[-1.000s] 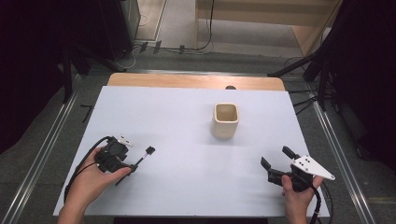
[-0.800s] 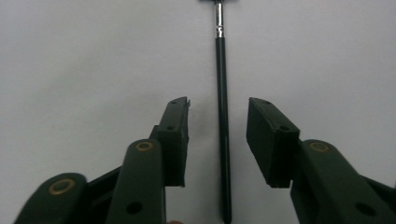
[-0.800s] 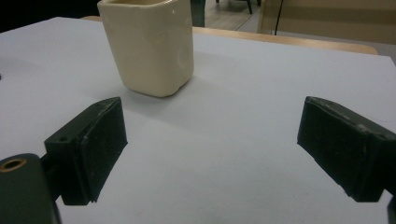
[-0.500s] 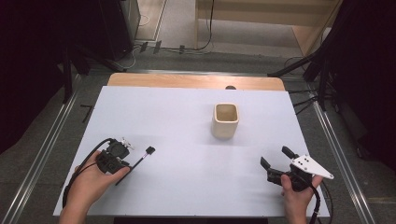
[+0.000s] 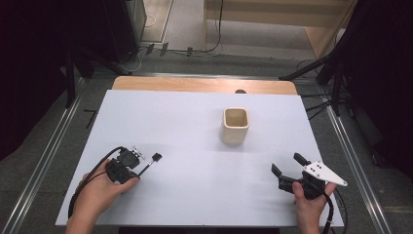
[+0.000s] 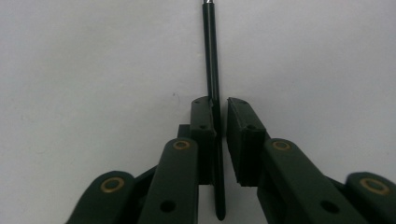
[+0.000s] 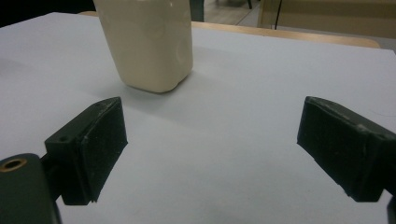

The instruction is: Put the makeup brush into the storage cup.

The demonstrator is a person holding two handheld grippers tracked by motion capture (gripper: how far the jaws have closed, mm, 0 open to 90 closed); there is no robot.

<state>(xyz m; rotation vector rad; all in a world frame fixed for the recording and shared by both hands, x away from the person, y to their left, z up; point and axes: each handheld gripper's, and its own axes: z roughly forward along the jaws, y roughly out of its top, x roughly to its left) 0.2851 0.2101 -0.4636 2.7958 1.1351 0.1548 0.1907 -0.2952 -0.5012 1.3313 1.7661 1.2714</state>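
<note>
Thin black stick with a small square head [image 5: 149, 164] lies on the white table [image 5: 195, 195] at the near left, its shaft clamped by the left gripper [image 6: 220, 116], whose jaws have just been closing. Lifting remains. Right gripper [image 7: 210, 149] gapes wide, empty, near the cream square cup [image 5: 235, 126].

I can read no writing, label, brand, number or sign anywhere on my screens: the cream cup [image 5: 236, 126] shows plain sides, the white table sheet [image 5: 195, 126] is blank, the grey plate on the right gripper [image 5: 290, 171] carries only small holes, and the thin black stick [image 6: 212, 70] between the left gripper's [image 6: 220, 122] pads bears no marking I can make out
</note>
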